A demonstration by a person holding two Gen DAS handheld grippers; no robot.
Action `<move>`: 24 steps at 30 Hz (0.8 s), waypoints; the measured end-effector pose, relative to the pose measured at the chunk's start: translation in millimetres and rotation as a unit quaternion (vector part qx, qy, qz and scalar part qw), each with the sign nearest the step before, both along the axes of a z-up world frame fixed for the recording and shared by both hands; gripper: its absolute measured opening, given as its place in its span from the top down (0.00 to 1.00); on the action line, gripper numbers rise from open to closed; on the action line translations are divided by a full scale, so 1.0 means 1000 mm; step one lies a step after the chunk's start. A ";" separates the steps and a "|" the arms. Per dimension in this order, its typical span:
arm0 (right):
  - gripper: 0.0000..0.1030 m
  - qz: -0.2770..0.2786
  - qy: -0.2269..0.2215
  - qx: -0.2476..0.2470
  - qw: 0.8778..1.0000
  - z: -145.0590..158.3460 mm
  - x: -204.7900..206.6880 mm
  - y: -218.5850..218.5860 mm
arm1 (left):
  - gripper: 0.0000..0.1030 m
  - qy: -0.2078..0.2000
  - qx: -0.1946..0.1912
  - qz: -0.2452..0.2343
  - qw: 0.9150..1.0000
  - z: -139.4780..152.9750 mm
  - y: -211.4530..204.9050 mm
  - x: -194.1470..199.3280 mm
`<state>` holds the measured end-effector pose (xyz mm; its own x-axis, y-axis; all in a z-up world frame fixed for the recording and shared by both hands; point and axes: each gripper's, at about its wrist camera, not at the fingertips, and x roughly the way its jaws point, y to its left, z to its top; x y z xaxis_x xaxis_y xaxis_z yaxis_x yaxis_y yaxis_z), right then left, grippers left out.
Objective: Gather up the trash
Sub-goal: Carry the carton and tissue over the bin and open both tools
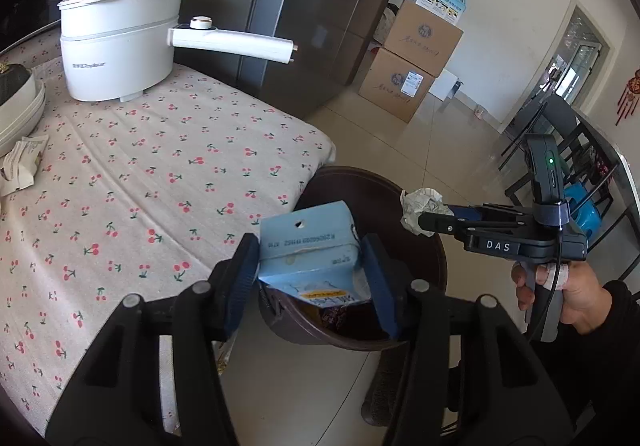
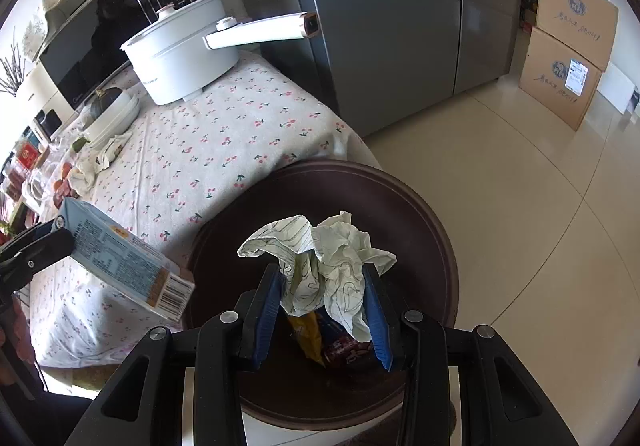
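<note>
Two grippers hold trash over a dark brown bin beside the table's corner.

The left gripper is clamped on a light blue carton above the bin's rim nearest the cherry-print tablecloth. The right gripper is clamped on a crumpled paper wad over the bin's opening, where a can and a yellow wrapper lie inside.

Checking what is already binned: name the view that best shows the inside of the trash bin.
The right wrist view: it looks down into the brown trash bin, showing a can and a yellow wrapper. The left wrist view shows mostly the rim, blocked by the blue carton.
</note>
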<state>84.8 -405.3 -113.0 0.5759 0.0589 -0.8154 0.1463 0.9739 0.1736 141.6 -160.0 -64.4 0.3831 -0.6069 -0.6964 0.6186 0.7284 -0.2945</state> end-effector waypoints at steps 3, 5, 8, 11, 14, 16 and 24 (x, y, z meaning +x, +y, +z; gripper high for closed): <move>0.60 -0.005 0.006 0.000 1.000 -0.004 -0.002 -0.006 | 0.43 0.004 0.005 -0.015 1.000 -0.005 -0.013 0.002; 0.60 -0.005 0.009 -0.001 1.000 -0.006 -0.002 -0.009 | 0.25 0.011 0.003 -0.006 1.000 -0.006 -0.014 0.004; 0.60 -0.006 0.012 -0.002 1.000 -0.008 -0.004 -0.011 | 0.13 0.011 0.005 0.012 1.000 -0.004 -0.012 0.010; 0.60 -0.007 0.013 0.000 1.000 -0.009 -0.004 -0.013 | 0.01 0.011 0.022 0.035 0.999 -0.005 -0.006 0.014; 0.60 -0.008 0.015 0.001 1.000 -0.010 -0.002 -0.013 | 0.01 0.015 0.035 0.054 0.998 -0.008 0.003 0.016; 0.60 -0.008 0.016 0.002 1.000 -0.010 -0.001 -0.013 | 0.01 0.016 0.043 0.066 0.997 -0.010 0.010 0.018; 0.58 -0.007 0.013 0.002 1.000 -0.006 0.004 -0.004 | 0.01 0.010 0.067 0.090 0.994 -0.005 0.034 0.017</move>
